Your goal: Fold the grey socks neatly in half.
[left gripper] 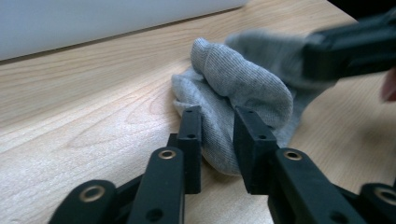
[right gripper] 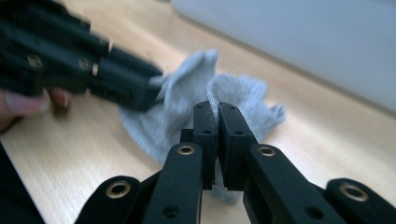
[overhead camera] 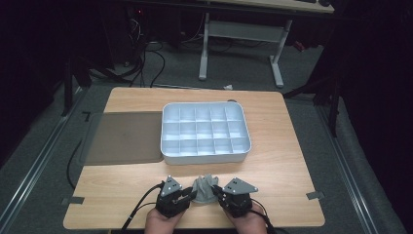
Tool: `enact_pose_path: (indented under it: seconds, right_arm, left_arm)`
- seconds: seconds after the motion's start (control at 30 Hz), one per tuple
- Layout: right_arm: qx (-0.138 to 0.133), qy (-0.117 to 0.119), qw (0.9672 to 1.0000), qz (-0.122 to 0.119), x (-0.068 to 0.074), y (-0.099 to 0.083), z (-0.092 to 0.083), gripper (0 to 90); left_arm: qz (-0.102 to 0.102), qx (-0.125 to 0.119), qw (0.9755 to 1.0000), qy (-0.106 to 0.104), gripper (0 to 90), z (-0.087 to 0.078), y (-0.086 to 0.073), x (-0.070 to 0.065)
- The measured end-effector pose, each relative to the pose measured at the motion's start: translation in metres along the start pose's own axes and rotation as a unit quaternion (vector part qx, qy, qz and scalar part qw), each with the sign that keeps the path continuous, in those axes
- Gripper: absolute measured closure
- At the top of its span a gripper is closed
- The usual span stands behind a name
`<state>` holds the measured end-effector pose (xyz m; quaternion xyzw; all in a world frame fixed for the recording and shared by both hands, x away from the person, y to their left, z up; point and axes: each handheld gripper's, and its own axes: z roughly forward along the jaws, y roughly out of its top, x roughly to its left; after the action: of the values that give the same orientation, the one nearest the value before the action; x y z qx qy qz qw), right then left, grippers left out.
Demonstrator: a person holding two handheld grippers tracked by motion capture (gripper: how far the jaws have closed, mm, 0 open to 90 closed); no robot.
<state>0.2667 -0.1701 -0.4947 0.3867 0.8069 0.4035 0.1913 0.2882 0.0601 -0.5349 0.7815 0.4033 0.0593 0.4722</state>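
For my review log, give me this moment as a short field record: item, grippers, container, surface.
item: grey sock, bunched on the table's near edge
left gripper: jaws around a fold of the sock, a gap between them
right gripper: shut on the sock
container: white compartment tray, holding nothing
surface: wooden table

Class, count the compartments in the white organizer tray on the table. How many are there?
15, all in the white organizer tray: three rows of five, running from the far wall to the near wall. All look empty; none hidden.
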Motion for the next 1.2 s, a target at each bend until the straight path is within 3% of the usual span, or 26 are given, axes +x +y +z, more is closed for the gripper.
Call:
enact_pose_path:
  seconds: [0.17, 0.4, 0.5, 0.6, 0.67, 0.73, 0.8, 0.97, 1.2]
  right_arm:
    - [-0.033, -0.021, 0.9992, 0.005, -0.005, 0.012, -0.009, 87.3]
    - [-0.033, -0.033, 0.9988, 0.014, -0.010, 0.013, -0.002, 87.1]
    - [-0.003, -0.019, 0.9995, 0.024, -0.011, 0.003, 0.018, 87.2]
    - [0.002, -0.013, 0.9997, 0.022, -0.009, 0.000, 0.024, 87.3]
    - [-0.011, -0.008, 0.9996, 0.024, -0.006, 0.003, 0.021, 87.3]
    - [-0.042, -0.002, 0.9990, 0.014, 0.001, 0.011, 0.010, 87.4]
    - [-0.052, 0.005, 0.9986, 0.006, 0.005, 0.014, 0.006, 87.4]
    - [-0.023, 0.026, 0.9994, 0.002, 0.014, 0.006, 0.020, 87.3]
    - [-0.007, 0.041, 0.9991, 0.006, 0.019, -0.007, 0.027, 87.3]
  left_arm:
    - [0.008, 0.005, 0.9999, 0.003, 81.4, 0.001, 0.000, -0.001]
    - [0.018, 0.006, 0.9998, 0.002, 84.3, 0.001, 0.000, -0.003]
    - [0.024, 0.005, 0.9997, 0.003, 85.1, 0.000, 0.000, -0.004]
    - [0.025, 0.004, 0.9997, 0.003, 85.5, 0.000, 0.000, -0.004]
    - [0.027, 0.005, 0.9996, 0.002, 85.7, 0.001, 0.000, -0.005]
    - [0.028, 0.005, 0.9996, 0.001, 85.9, 0.001, 0.000, -0.005]
    - [0.029, 0.006, 0.9996, 0.001, 85.9, 0.001, 0.000, -0.005]
    - [0.029, 0.009, 0.9995, 0.000, 85.6, 0.001, 0.000, -0.005]
    - [0.021, 0.014, 0.9997, 0.000, 81.6, 0.002, 0.001, -0.003]
